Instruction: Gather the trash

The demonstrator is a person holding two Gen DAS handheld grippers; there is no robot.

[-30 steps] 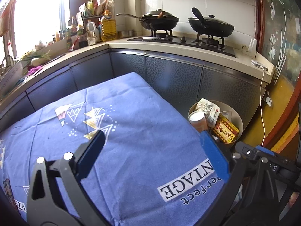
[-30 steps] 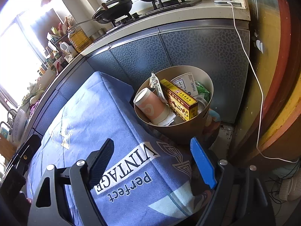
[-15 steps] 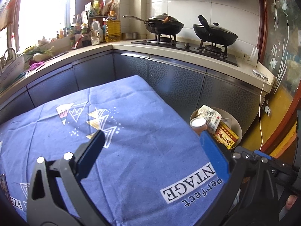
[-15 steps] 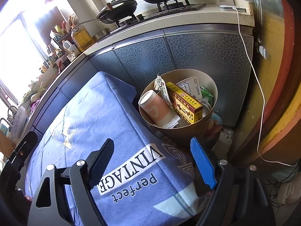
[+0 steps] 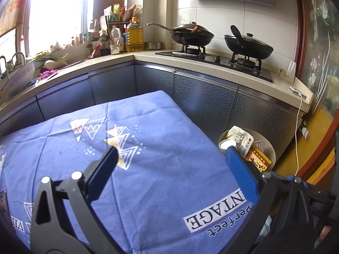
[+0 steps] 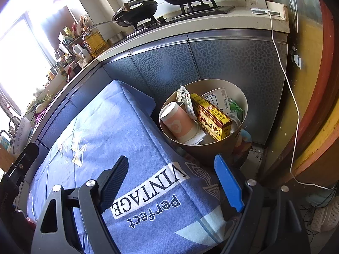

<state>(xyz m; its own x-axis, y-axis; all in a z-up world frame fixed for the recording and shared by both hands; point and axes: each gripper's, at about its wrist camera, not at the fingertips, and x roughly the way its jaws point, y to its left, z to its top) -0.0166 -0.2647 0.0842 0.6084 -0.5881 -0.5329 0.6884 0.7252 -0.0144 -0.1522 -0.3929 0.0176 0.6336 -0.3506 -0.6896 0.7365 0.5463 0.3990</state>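
A round tan trash bin [image 6: 241,97] stands on the floor beside the table's right corner. It holds a pink paper cup [image 6: 180,124], a red and yellow box [image 6: 211,116], a crumpled wrapper [image 6: 184,99] and a white carton [image 6: 216,99]. The bin also shows in the left wrist view [image 5: 269,148]. My left gripper [image 5: 171,150] is open and empty above the blue tablecloth [image 5: 148,148]. My right gripper [image 6: 171,160] is open and empty above the cloth's "Perfect VINTAGE" print [image 6: 148,190], short of the bin.
Grey kitchen cabinets [image 5: 203,97] run behind the table. Two black pans [image 5: 190,33] sit on the stove, with bottles [image 5: 133,33] in the corner. A white cable [image 6: 290,84] hangs from the counter's right end beside a red and yellow door frame [image 6: 317,127].
Both grippers have drawn back and tilted up from the bin, which now looks smaller and farther in both views. Both stay open and empty.
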